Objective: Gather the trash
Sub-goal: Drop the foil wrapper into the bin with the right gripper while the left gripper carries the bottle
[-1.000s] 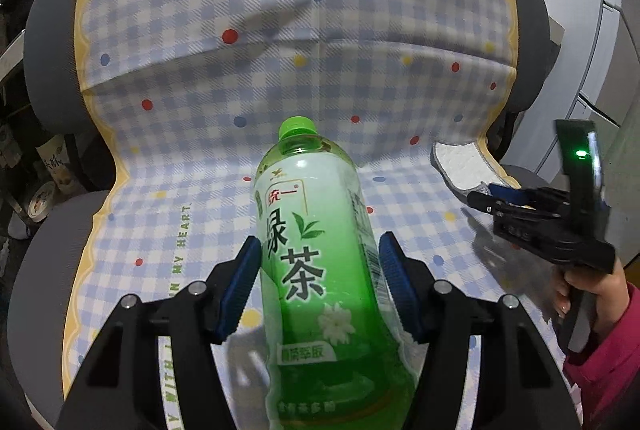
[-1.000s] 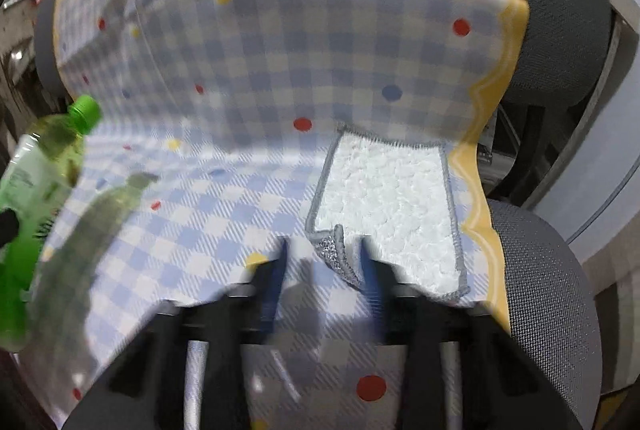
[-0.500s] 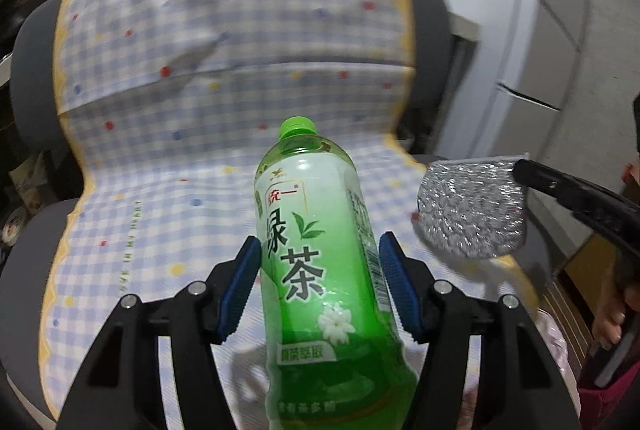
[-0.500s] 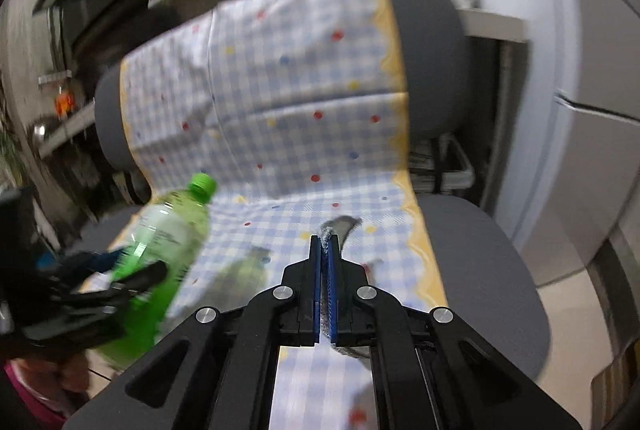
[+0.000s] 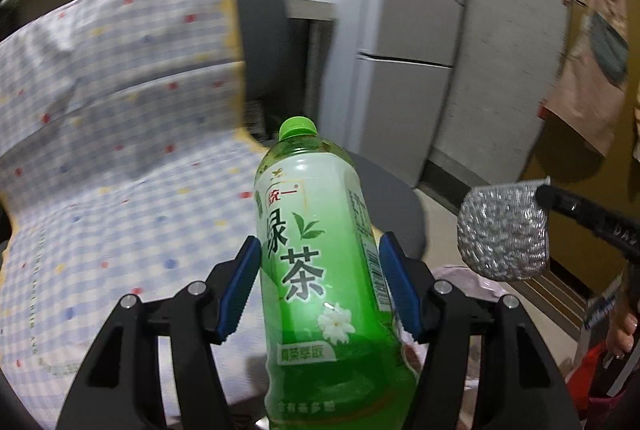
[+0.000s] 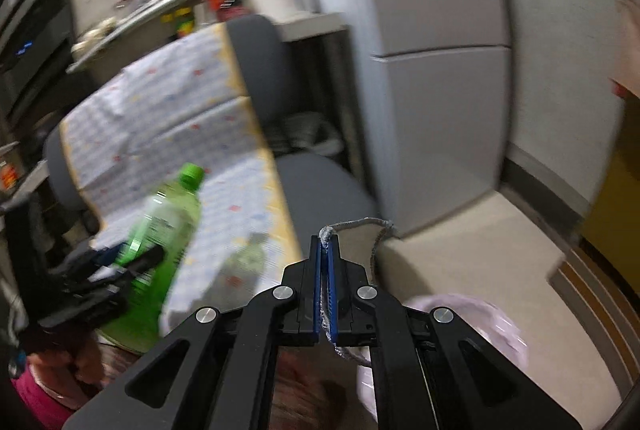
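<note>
Both pieces are in hand and off the chair (image 5: 120, 158): the left tool (image 5: 320, 286) clamps the green bottle (image 5: 320, 270), the right tool (image 6: 325, 286) pinches the silvery scrubbing cloth (image 5: 502, 230), so next likely comes dropping them into the pale pink bag (image 6: 480, 326) below.

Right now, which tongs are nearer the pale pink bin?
Right. The right tongs, shut on the silver cloth, hover just above the pink bin; the left tongs hold the bottle farther off, over the chair.
</note>
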